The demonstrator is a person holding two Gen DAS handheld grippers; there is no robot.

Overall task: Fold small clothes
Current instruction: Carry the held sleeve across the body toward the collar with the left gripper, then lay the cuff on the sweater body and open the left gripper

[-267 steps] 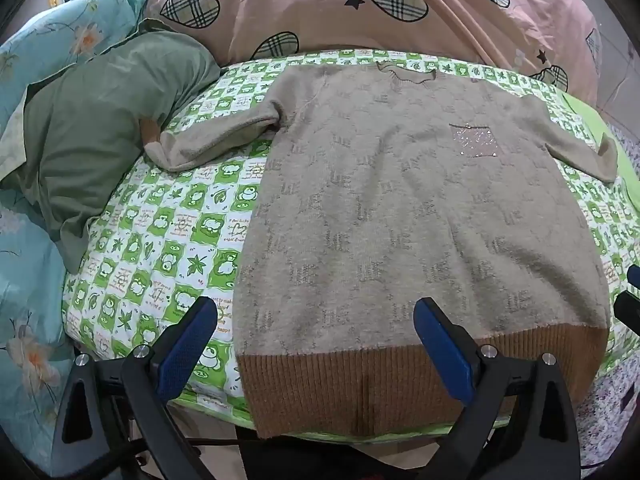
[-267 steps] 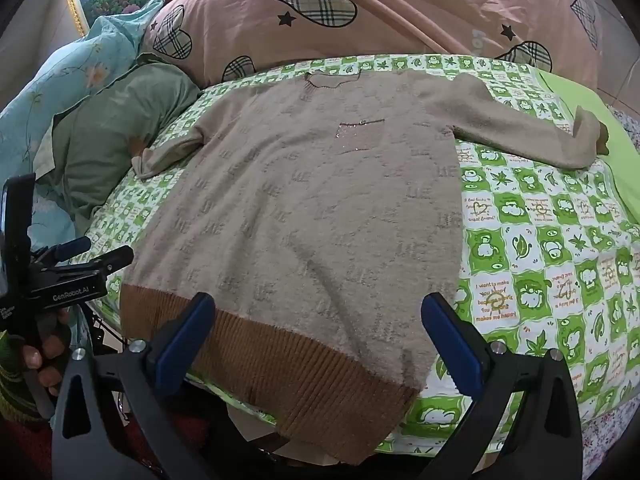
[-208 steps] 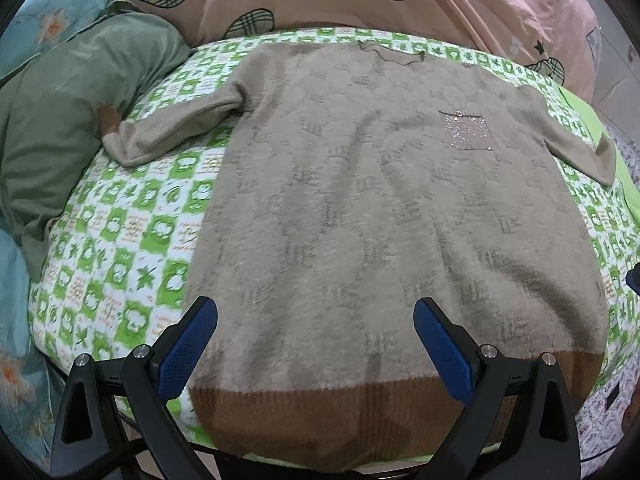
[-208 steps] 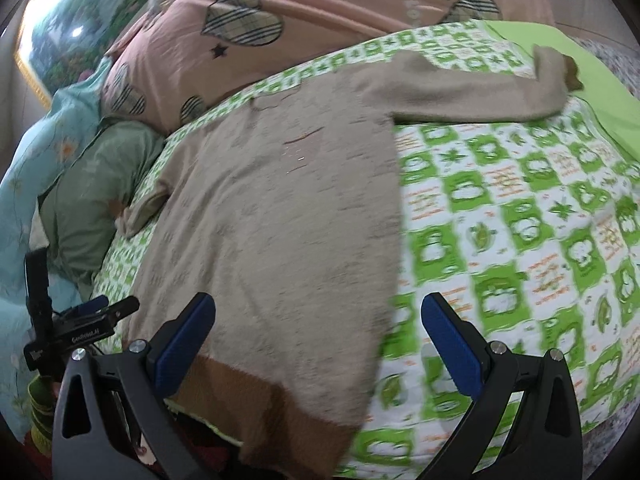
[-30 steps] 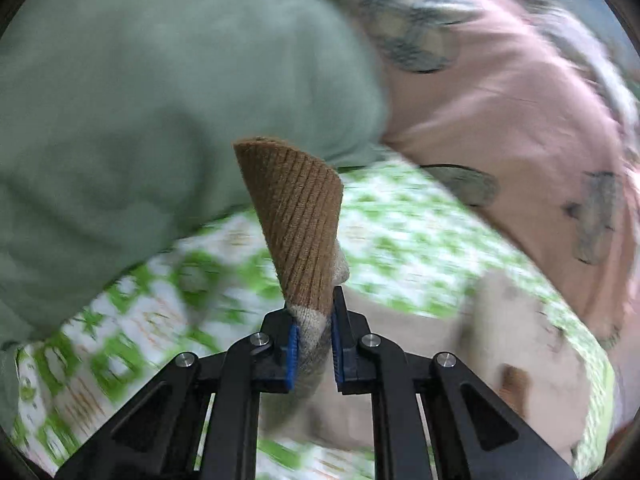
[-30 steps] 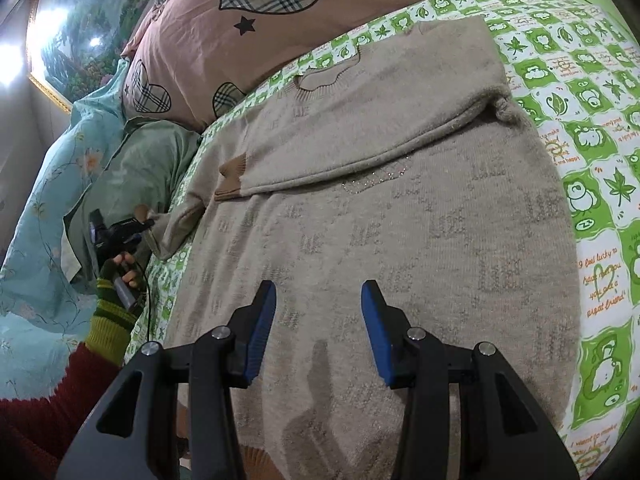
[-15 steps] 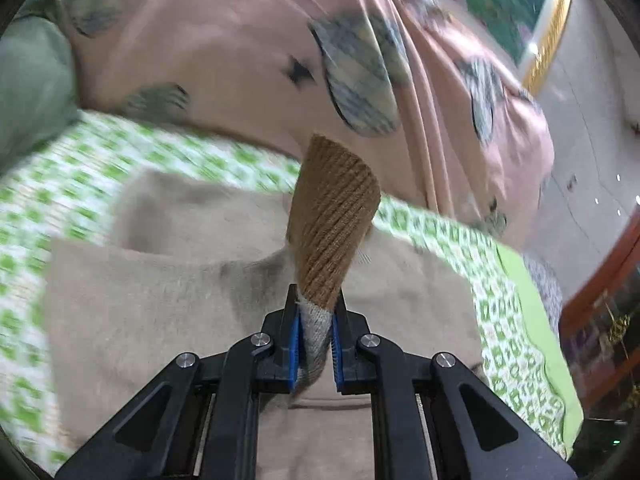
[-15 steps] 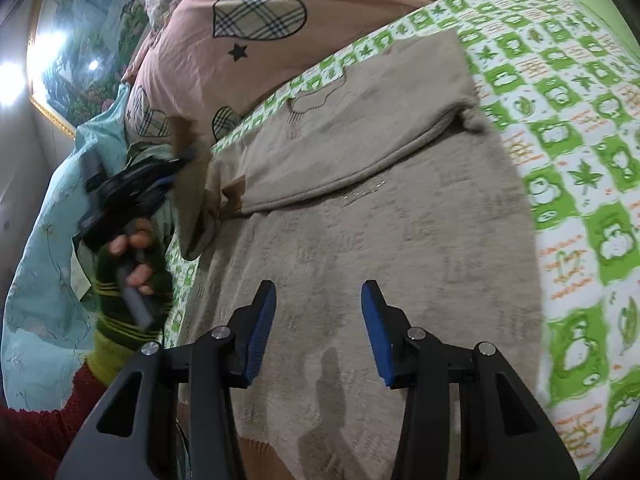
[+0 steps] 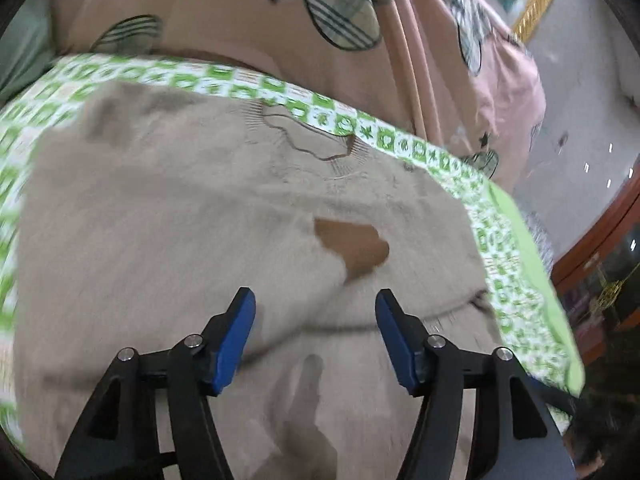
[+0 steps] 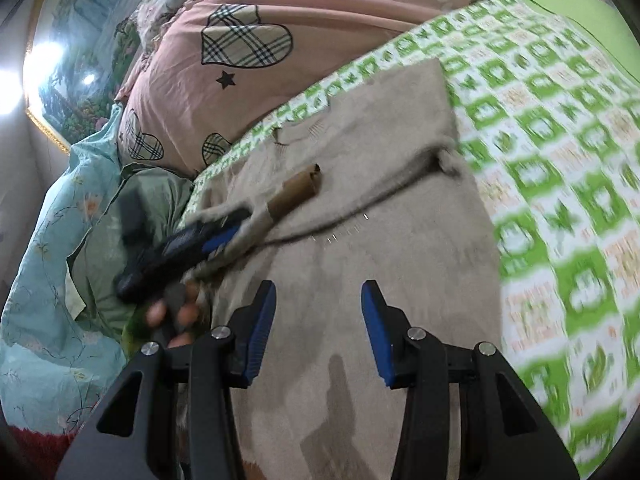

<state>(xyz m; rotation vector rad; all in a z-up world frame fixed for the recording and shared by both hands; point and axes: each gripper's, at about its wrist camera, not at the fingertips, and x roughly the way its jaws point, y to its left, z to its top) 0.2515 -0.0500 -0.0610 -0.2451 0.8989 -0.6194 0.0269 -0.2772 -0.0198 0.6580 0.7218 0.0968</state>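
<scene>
Bedroom with a made-up bed (image 10: 560, 152)
Gold-framed landscape painting (image 10: 76, 80) on the wall; pink heart-print quilt (image 10: 280, 32) heaped behind; dark wooden cabinet (image 9: 600, 264) alongside.

One beige sweater (image 9: 168, 232), two tools (image 9: 314, 320) (image 10: 316, 320), one pink quilt (image 9: 224, 20).

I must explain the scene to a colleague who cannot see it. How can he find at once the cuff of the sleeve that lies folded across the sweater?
Find the green-and-white checked bedsheet and the beige sweater spread on it. A sleeve lies across its chest, below the neckline. The cuff is the sleeve's brown ribbed end, the only dark patch on the pale knit there.
</scene>
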